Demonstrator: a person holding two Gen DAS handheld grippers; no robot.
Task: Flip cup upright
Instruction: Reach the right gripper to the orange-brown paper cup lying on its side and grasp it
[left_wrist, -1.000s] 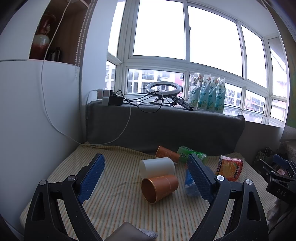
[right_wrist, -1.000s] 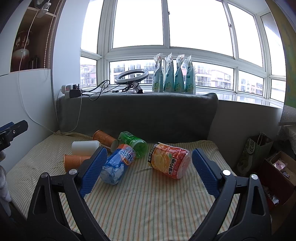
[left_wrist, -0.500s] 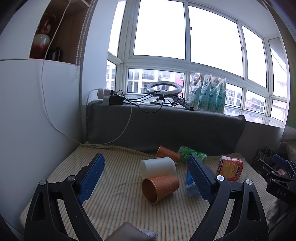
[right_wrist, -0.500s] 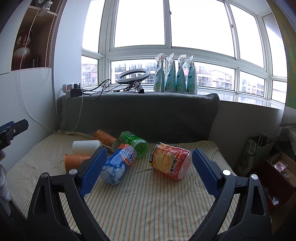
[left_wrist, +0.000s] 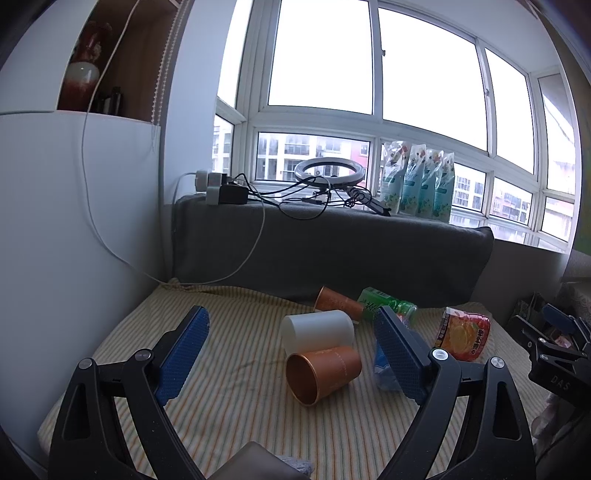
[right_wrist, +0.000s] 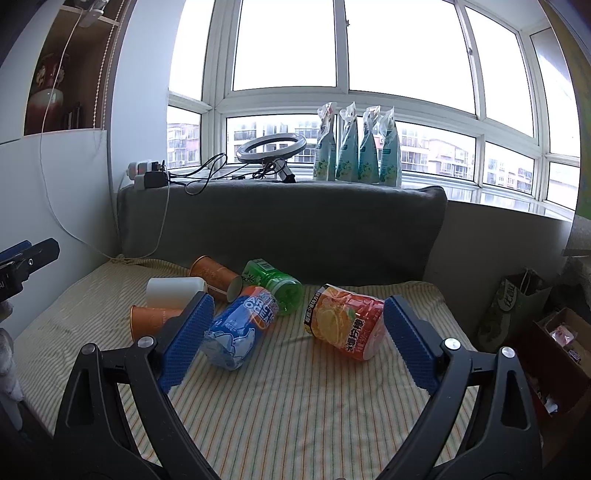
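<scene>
Lying on its side on the striped cream fabric surface (left_wrist: 229, 354), the copper-orange paper cup (left_wrist: 322, 373) is judged the likeliest target: open mouth turned toward the left wrist camera, base pointing away. It is touching the white plastic cup (left_wrist: 317, 330) just behind it, also on its side. A second copper-orange paper cup (left_wrist: 338, 300) lies behind the white one, near the grey cushion back (left_wrist: 332, 251).

Handling, as a judgement: thin paper wall, very light, easily crushed near the open rim, stiffer at the base. A light pinch across the mid-body toward the base is advised, followed by a rotation to set the base down. The soft fabric may let it tip again. The neighbouring white cup is likely to be nudged.

Left gripper (left_wrist: 293, 356): fingers spread wide, nothing held, hovering above the fabric with the near copper cup framed between the blue pads (left_wrist: 183, 354).

Right gripper (right_wrist: 295, 343): also spread and empty, held low over the fabric. Relative to the near copper cup, a blue crumpled plastic bottle (right_wrist: 240, 330) lies just to its right, a green plastic bottle (right_wrist: 275, 286) behind that, and an orange-labelled juice bottle (right_wrist: 345, 326) further right, all on their sides.

No contact with any cup yet.
</scene>
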